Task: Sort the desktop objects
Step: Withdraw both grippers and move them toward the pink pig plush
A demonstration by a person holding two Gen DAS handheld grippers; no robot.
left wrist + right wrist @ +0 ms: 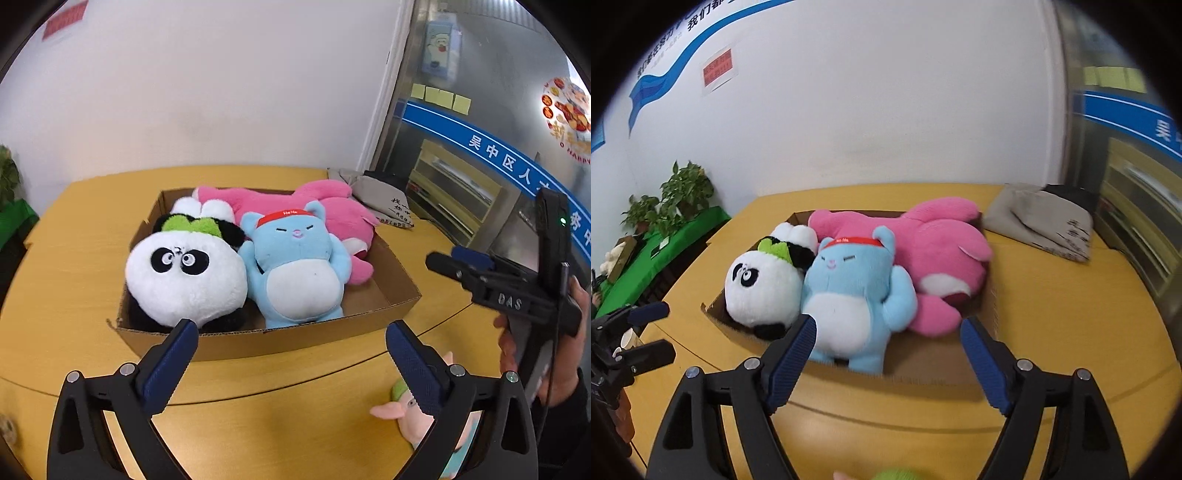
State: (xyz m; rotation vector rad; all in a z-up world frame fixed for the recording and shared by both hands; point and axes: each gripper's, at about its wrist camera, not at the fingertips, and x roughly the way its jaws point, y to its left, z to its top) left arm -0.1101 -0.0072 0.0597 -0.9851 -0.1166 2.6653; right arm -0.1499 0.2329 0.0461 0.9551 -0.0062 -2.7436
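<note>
My left gripper (291,363) stands spread as wide as it goes, nothing between its blue pads, and under its right finger a small pink plush (413,417) lies on the counter (258,424) near the near edge. My right gripper (888,363) is also parted wide and holds nothing. Past both, the cardboard tray (332,332) sits mid-counter, toward the far edge. Inside it, a panda plush (184,273) fills the left end, a blue plush (295,269) with a red headband lies touching it in the middle, and a pink plush (332,210) stretches along the far wall behind them. A grey cloth bag (1045,221) rests at the counter's far right corner.
</note>
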